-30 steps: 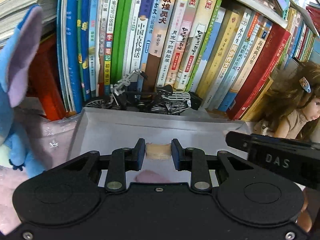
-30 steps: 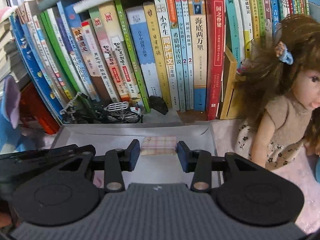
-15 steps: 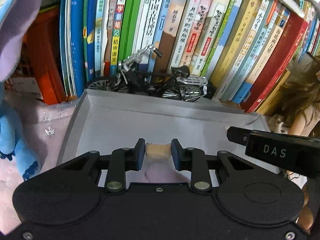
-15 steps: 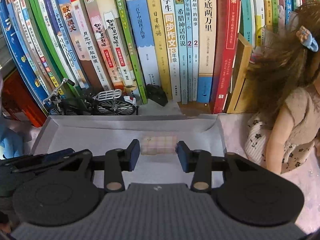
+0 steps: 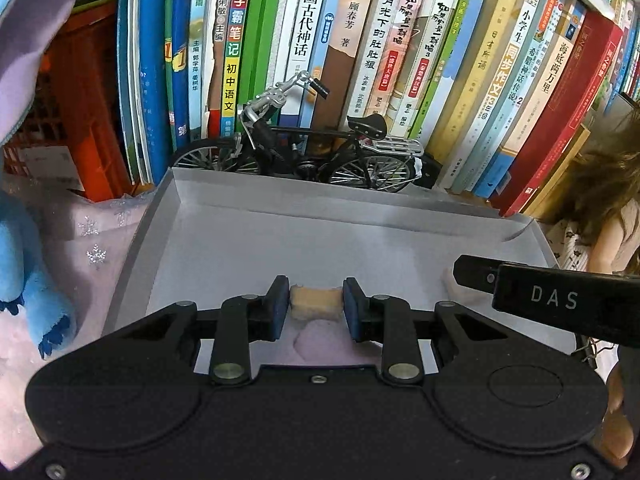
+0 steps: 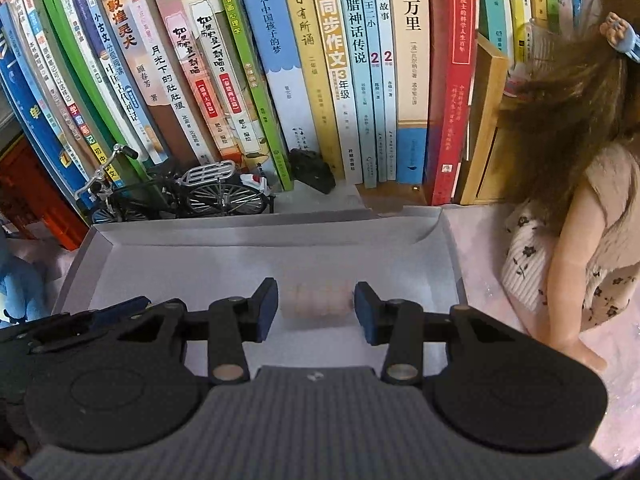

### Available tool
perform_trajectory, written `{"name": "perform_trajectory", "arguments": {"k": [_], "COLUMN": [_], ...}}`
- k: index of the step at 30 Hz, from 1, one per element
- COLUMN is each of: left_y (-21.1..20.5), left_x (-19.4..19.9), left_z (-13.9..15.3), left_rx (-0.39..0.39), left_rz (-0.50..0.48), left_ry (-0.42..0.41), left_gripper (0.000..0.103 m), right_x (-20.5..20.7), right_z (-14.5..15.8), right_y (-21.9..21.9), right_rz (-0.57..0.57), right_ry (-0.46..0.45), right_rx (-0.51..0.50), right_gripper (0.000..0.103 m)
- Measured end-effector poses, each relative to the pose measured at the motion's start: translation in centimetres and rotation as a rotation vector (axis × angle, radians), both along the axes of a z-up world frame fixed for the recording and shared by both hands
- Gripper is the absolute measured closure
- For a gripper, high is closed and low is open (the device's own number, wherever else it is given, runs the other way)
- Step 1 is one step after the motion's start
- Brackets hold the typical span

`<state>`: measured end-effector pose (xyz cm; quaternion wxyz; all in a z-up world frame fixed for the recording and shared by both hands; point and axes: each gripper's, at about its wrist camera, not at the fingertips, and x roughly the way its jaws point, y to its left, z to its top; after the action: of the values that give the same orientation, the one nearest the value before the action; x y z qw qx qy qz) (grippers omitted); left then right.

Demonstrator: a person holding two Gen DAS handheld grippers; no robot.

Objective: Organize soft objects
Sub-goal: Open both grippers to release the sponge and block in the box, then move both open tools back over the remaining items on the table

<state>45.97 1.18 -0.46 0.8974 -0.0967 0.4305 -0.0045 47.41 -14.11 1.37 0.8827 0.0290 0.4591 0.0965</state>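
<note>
Pinching one tan soft foam block (image 5: 316, 300) in left gripper (image 5: 316, 305) over shallow grey cardboard tray (image 5: 280, 232) | blurred pale checked soft block (image 6: 316, 300) lying between parted fingers of right gripper (image 6: 316, 307), contact unclear | two blocks counted

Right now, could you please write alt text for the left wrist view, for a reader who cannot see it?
The left gripper pinches a small beige soft block above a shallow grey box. Behind the box, a model bicycle stands before a row of books; a blue plush toy is at left.
</note>
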Motion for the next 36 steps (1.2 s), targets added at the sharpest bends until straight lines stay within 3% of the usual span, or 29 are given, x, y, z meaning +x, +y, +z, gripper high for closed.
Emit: {"name": "perform_trajectory", "arguments": {"k": [7,13,17,23,36], "left_y": [-0.1,-0.1,-0.3,-0.5,-1.2], "left_x": [0.0,-0.5,-1.6,-4.6,-13.9], "left_z": [0.0,0.7,2.2,5.2,10.3], "left_rx": [0.009,0.014,0.033,0.058,0.057], "left_rz": [-0.002,-0.008,-0.015,-0.023,-0.058], "left_ry": [-0.009,-0.028,-0.058,-0.117,-0.224], "left_gripper": [0.073,0.049,0.039,0.026,0.018], "right_x": [0.0,-0.5,-1.4,-3.6,-12.2], "right_z": [-0.1,0.6,1.7,4.5,10.0], "right_y": [-0.2,-0.5,-1.0,-2.1,-3.9], "right_rz": [-0.010,-0.014,-0.023,-0.030,0.012], "right_ry": [0.002,-0.016,-0.038,-0.089,-0.248], "right_rx": [0.015,0.028,0.044,0.062,0.047], "right_gripper": [0.045,0.042,0.038,0.033,0.017]}}
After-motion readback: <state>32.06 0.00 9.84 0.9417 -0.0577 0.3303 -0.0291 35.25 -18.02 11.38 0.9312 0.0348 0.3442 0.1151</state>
